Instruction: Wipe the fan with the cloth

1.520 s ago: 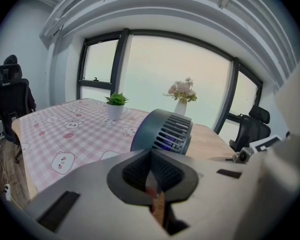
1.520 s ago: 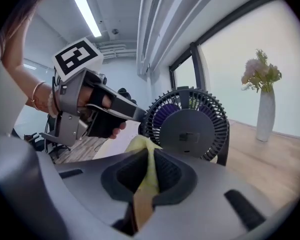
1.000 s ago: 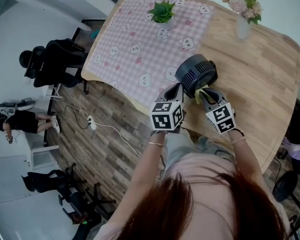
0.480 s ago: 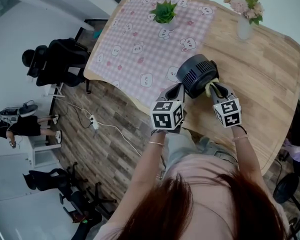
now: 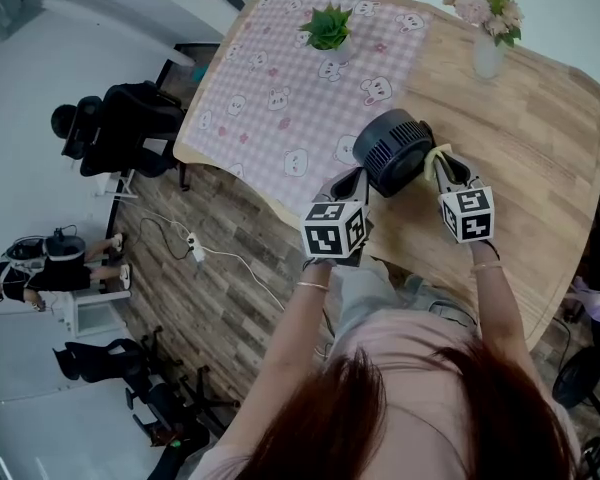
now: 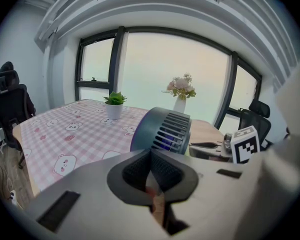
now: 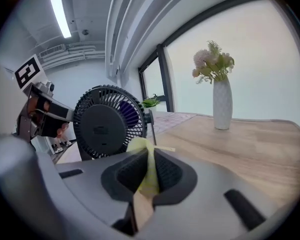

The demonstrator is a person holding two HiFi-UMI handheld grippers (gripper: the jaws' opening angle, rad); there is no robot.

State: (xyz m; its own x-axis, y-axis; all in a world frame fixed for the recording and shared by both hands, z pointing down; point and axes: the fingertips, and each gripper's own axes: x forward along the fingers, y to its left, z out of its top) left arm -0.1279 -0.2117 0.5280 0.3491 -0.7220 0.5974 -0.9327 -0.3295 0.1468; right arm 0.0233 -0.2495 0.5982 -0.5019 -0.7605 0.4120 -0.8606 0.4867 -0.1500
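on a wooden table [image 5: 540, 138] half covered by a pink checked tablecloth [image 5: 280, 88], with a potted plant [image 5: 326, 23] at its far end, a person bends over a small dark fan [image 5: 393, 151] with a gripper in each hand. the left gripper [image 5: 352, 180] sits just beside the fan's near left side, its jaws pressed together with nothing evident between them; whether its tips touch the housing cannot be told, and it looks placed to steady the fan rather than to clean it. the fan stands near the table's front edge, at the border of the tablecloth and bare wood, its grille turned toward the right-hand tool. a yellow cloth [image 5: 433, 156] is bunched against the fan's right side, pinched firmly between the closed jaws of the right gripper [image 5: 443, 165], whose own view shows the fold's tip just in front of the lower grille. a white vase of flowers [image 5: 486, 53] stands well apart at the far right. by the look of it the wiping is under way: cloth in hand and at the fan. no view shows which faces are done, so the grille, top and left side count as left to do.
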